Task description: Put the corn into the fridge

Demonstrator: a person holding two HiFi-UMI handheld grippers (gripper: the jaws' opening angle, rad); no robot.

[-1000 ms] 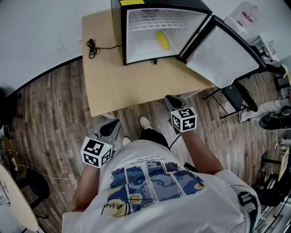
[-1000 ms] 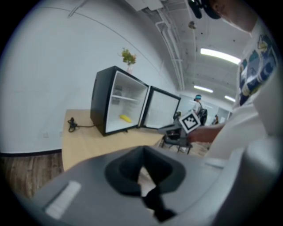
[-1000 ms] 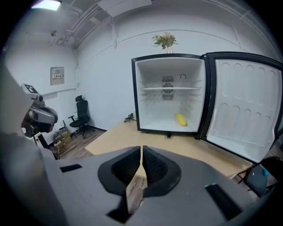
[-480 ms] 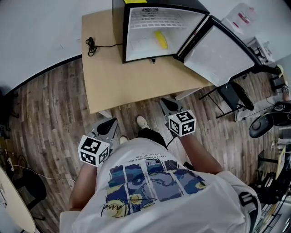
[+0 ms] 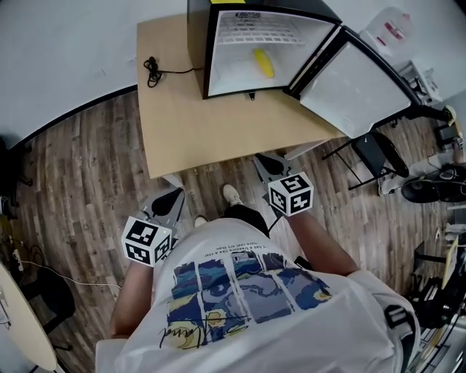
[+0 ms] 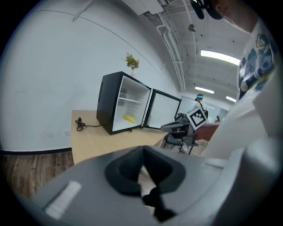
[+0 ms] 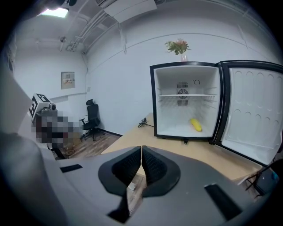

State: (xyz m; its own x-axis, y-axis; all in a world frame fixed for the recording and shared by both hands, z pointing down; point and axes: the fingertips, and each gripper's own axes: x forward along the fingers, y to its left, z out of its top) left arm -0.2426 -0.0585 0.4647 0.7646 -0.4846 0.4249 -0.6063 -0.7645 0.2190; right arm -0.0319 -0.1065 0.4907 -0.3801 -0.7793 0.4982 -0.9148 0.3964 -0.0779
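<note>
The yellow corn (image 5: 263, 63) lies on the floor of the open black fridge (image 5: 218, 14), which stands at the back of the beige table (image 5: 204, 124). The corn (image 7: 196, 125) also shows inside the fridge (image 7: 185, 70) in the right gripper view, and the corn (image 6: 129, 118) shows small in the left gripper view. Both grippers hang off the table's front edge, near the person's body. My left gripper (image 5: 170, 202) is shut and holds nothing, as is my right gripper (image 5: 263, 162). The left gripper (image 6: 142, 153) and the right gripper (image 7: 141, 152) each show jaws that meet.
The fridge door (image 5: 357, 80) swings wide open to the right, past the table's edge. A black cable (image 5: 153, 69) lies at the table's back left. A black office chair (image 5: 378, 153) stands right of the table. Wood floor (image 5: 80, 167) surrounds the table.
Both grippers have drifted a little to the left in the head view, still shut and empty. The corn stays in the fridge.
</note>
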